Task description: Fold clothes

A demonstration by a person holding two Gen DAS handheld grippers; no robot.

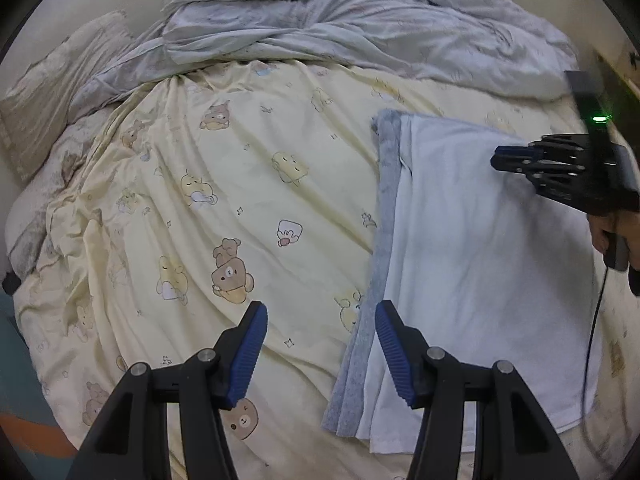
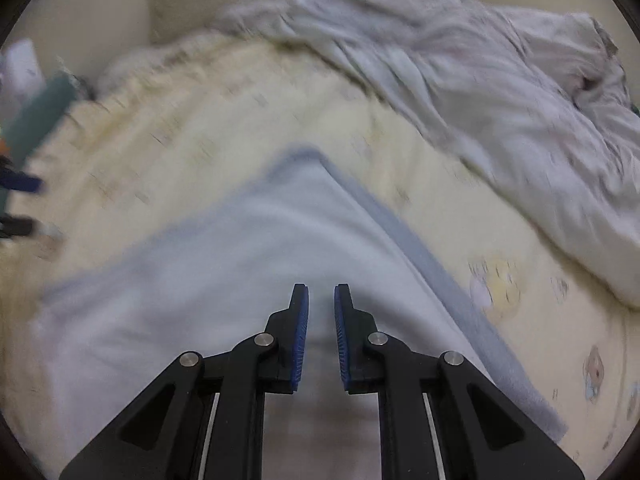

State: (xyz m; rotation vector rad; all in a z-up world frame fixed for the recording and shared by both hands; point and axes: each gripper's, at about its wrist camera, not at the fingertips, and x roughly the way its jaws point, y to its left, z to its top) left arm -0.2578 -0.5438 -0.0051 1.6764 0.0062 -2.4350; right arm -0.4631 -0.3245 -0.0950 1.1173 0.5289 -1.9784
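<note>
A folded white garment lies on the bed; the left tool is released, the right tool nearly clenched, gripping nothing.

The right gripper points down over a folded white garment, its blue-padded jaws drawn close with a narrow gap and nothing between them. A grey-blue layer shows along the garment's right edge (whether it is a separate piece cannot be told). Both lie on a pale yellow bedsheet printed with cartoon figures. A crumpled pale grey duvet is heaped across the upper right. The whole view is blurred.
</note>
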